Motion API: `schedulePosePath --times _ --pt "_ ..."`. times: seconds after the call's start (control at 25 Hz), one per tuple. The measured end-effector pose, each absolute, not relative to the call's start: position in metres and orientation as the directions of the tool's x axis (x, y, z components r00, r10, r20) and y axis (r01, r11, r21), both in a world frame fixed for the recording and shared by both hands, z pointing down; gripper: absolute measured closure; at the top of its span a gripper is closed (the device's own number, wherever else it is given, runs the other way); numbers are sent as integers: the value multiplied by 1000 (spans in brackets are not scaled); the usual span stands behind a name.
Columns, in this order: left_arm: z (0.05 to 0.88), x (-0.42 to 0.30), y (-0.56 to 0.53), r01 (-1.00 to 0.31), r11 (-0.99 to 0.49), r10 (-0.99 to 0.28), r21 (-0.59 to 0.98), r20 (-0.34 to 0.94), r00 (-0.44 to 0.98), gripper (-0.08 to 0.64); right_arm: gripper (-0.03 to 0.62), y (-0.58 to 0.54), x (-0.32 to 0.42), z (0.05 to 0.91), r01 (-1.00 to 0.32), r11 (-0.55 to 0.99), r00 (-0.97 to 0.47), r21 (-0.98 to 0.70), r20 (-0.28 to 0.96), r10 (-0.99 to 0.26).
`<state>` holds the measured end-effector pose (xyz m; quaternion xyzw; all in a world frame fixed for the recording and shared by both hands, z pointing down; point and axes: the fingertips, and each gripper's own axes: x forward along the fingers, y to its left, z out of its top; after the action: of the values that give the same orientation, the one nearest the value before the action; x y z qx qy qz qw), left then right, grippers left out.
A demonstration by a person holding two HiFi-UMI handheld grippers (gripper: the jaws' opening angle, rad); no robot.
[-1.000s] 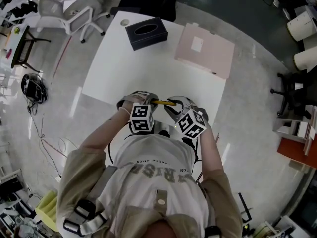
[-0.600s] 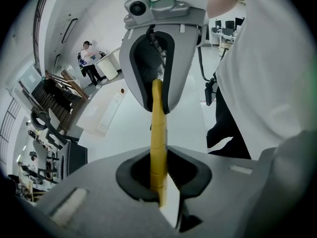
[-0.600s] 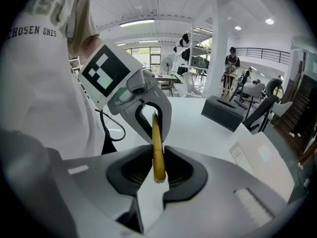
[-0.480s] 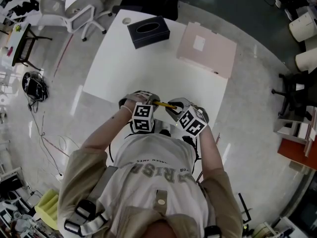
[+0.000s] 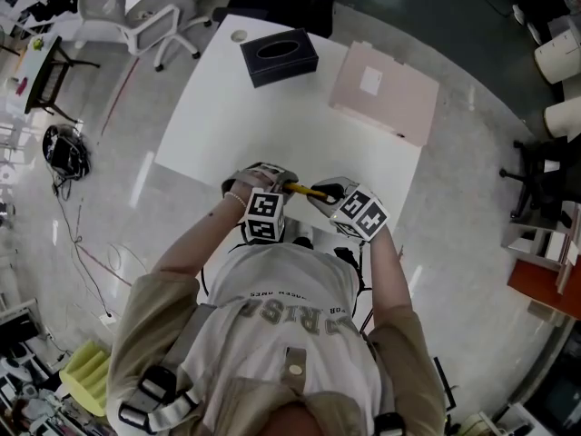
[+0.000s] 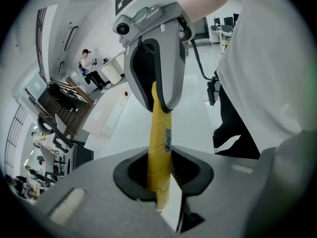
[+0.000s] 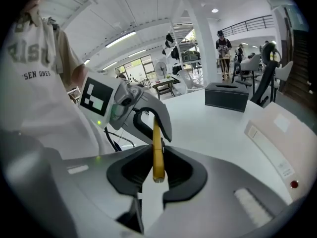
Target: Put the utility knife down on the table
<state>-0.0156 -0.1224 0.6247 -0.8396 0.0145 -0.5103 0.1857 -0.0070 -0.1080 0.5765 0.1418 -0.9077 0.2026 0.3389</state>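
A yellow utility knife (image 5: 305, 189) hangs level between my two grippers, above the near edge of the white table (image 5: 272, 121). My left gripper (image 5: 282, 186) has one end of the knife (image 6: 160, 148) between its jaws. Those jaws have just been opening, and a gap shows beside the handle. My right gripper (image 5: 325, 193) has just been closing and is shut on the other end of the knife (image 7: 157, 155). Each gripper view shows the opposite gripper straight ahead: the right gripper (image 6: 154, 63) and the left gripper (image 7: 143, 114).
A black tissue box (image 5: 279, 56) stands at the table's far side, and a flat pink box (image 5: 386, 92) lies at the far right. White office chairs (image 5: 136, 12) stand beyond the table's far left corner. The person's body is close behind the grippers.
The right gripper has rolled, so its marker cube faces differently. Both grippers have stayed in place with the knife between them.
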Motion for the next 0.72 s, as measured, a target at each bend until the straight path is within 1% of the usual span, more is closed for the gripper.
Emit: schedulePosePath --times 0.12,0.4,0.56,0.72 --pt "619 -14 -128 133 -925 -246 -355 829 503 469 518 -109 -6 578 -408 847 -760 -342 641 -108" --pt "623 -14 -128 96 -933 -251 -348 816 522 417 518 -104 -2 588 -424 756 -818 -499 569 -83" --pt "632 -21 -128 74 -938 -252 -338 814 524 341 518 -104 4 599 -445 716 -820 -538 565 -84" --pt "640 -32 -131 52 -938 -269 -343 815 514 336 518 -106 10 609 -465 683 -816 -563 572 -84"
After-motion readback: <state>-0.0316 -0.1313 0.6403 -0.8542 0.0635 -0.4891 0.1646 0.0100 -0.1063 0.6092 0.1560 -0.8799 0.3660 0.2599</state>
